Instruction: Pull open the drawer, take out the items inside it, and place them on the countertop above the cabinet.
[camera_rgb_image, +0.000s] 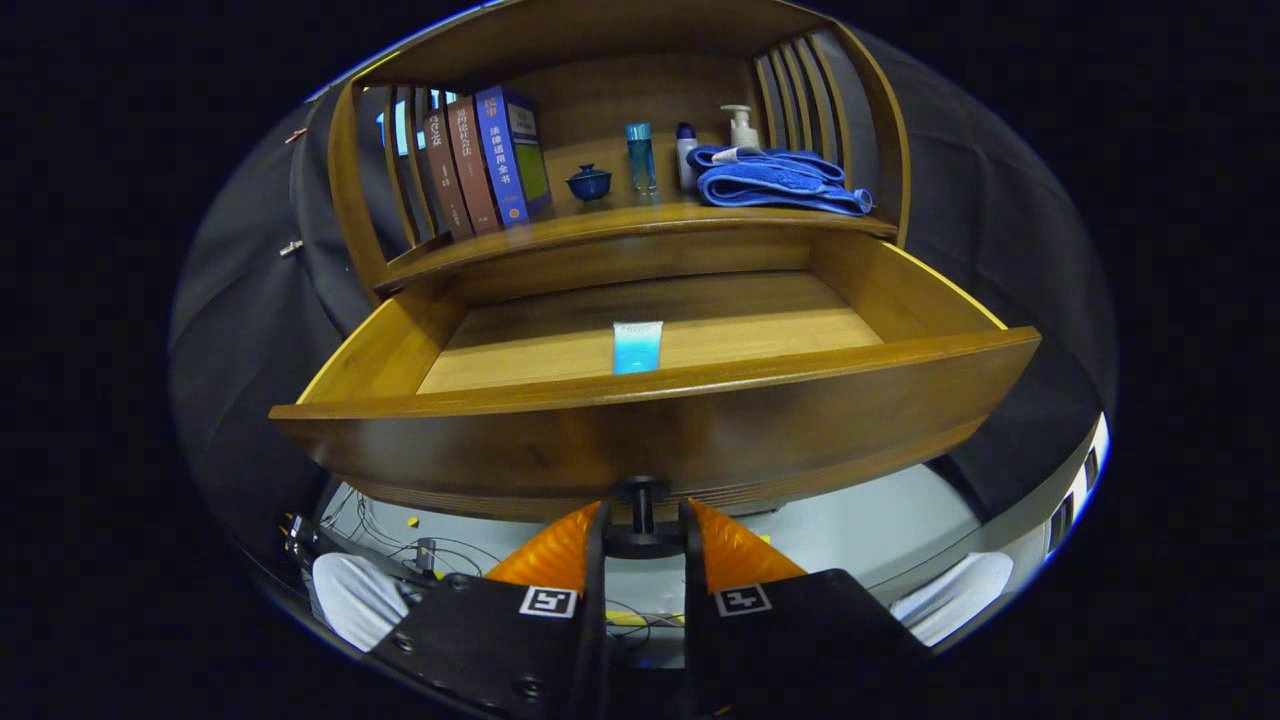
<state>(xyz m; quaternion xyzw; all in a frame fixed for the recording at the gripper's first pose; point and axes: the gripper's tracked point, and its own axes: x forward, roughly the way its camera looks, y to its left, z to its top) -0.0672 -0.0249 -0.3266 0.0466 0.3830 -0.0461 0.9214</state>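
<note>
Tongs (642, 520) clamped level on knob (641, 517), drawer (660, 440) open w/ tube (637, 347).

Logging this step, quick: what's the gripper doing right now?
Gripper: shut on the drawer knob, both fingers pressing its sides; drawer is pulled open.

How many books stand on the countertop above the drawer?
3: blue book, brown book, dark brown book, leaning together left of the teacup. More may hide behind the slats.
</note>
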